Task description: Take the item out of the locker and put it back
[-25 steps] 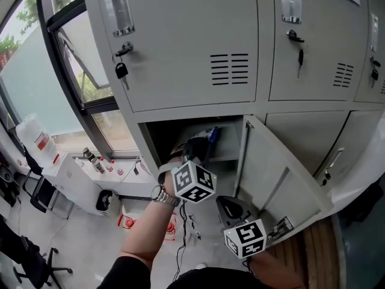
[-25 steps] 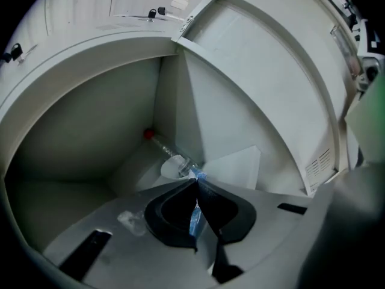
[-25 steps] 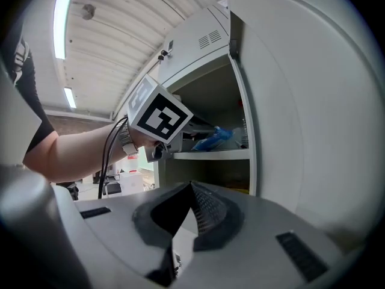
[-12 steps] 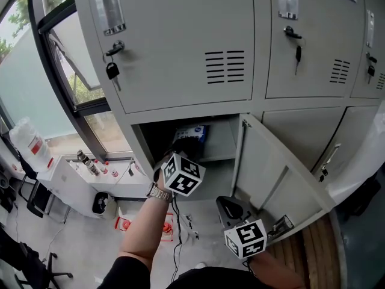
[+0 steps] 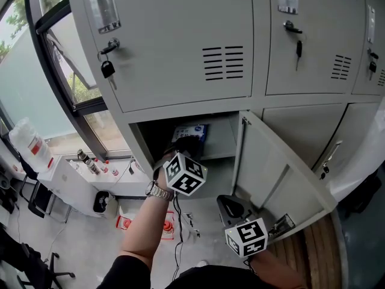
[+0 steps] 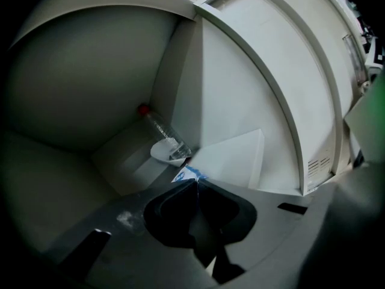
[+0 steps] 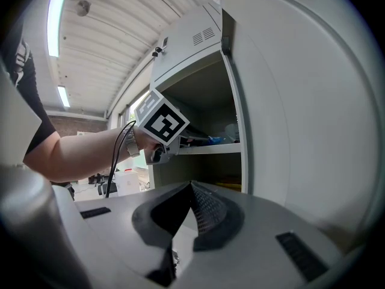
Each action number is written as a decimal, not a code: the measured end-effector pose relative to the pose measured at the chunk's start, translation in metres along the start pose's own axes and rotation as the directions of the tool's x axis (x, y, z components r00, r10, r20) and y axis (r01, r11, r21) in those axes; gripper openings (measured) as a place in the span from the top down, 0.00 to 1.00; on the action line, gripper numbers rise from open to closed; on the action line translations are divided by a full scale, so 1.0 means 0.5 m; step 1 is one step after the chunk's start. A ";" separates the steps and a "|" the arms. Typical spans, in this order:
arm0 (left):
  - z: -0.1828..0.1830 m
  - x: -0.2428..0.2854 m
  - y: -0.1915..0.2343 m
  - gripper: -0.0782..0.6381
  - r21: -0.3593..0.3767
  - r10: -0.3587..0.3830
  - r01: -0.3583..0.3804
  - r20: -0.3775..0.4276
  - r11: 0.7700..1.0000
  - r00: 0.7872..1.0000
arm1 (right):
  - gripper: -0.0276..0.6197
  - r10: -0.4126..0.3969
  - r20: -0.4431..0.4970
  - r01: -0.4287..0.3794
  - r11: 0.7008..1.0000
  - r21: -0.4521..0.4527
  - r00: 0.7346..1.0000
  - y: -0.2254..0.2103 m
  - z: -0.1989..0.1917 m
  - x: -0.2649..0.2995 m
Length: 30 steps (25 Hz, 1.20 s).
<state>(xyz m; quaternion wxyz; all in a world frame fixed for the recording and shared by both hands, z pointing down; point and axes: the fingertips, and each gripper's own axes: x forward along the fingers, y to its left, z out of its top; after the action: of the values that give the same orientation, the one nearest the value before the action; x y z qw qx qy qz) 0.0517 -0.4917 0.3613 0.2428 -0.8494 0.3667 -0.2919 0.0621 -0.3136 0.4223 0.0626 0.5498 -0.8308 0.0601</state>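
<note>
The lower locker (image 5: 224,138) stands with its door (image 5: 283,179) swung wide. On its shelf is a blue-and-white packet (image 5: 191,132). My left gripper (image 5: 185,149) reaches into the opening under its marker cube (image 5: 187,174). In the left gripper view the jaws (image 6: 195,185) are together, with the packet's blue corner (image 6: 187,174) pinched at their tips and its white face (image 6: 234,158) spreading beyond. My right gripper (image 5: 231,208) hangs low in front of the door, shut and holding nothing. From the right gripper view (image 7: 191,190), the left cube (image 7: 161,123) shows at the shelf edge.
A clear bottle with a red cap (image 6: 157,127) and a white dish (image 6: 166,153) lie at the back of the compartment. Closed locker doors with keys (image 5: 108,70) are above. A window (image 5: 54,83) and a cluttered white unit (image 5: 90,173) stand to the left.
My left gripper has drawn back a little from deep in the locker, and the packet now shows more plainly on the shelf. The right gripper has stayed where it was.
</note>
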 end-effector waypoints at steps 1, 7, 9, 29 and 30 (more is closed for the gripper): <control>0.000 0.000 -0.001 0.86 -0.007 -0.008 0.008 0.001 1.000 1.000 | 0.88 0.001 0.000 -0.001 1.000 0.000 1.000 0.000 0.000 0.000; 0.008 -0.007 -0.001 0.75 -0.087 -0.049 0.051 0.030 0.995 0.998 | 0.88 0.005 -0.002 -0.005 1.000 -0.002 1.000 0.005 -0.002 -0.004; 0.011 -0.009 0.000 0.72 -0.099 -0.047 0.051 0.045 0.994 0.998 | 0.88 0.006 -0.002 -0.006 1.000 -0.004 1.000 0.007 -0.001 -0.006; 0.047 -0.128 -0.002 0.70 -0.281 0.059 -0.014 0.151 0.960 0.987 | 0.88 0.124 0.002 -0.124 0.992 -0.021 0.992 0.051 -0.006 -0.037; 0.052 -0.141 -0.004 0.70 -0.285 0.068 -0.022 0.155 0.958 0.986 | 0.88 0.138 0.001 -0.138 0.990 -0.022 0.990 0.055 -0.007 -0.042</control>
<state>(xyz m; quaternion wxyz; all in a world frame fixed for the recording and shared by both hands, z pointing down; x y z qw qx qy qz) 0.0306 -0.4317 0.3215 0.1550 -0.8877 0.4027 -0.1605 0.0449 -0.2835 0.4214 0.0632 0.4904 -0.8675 0.0545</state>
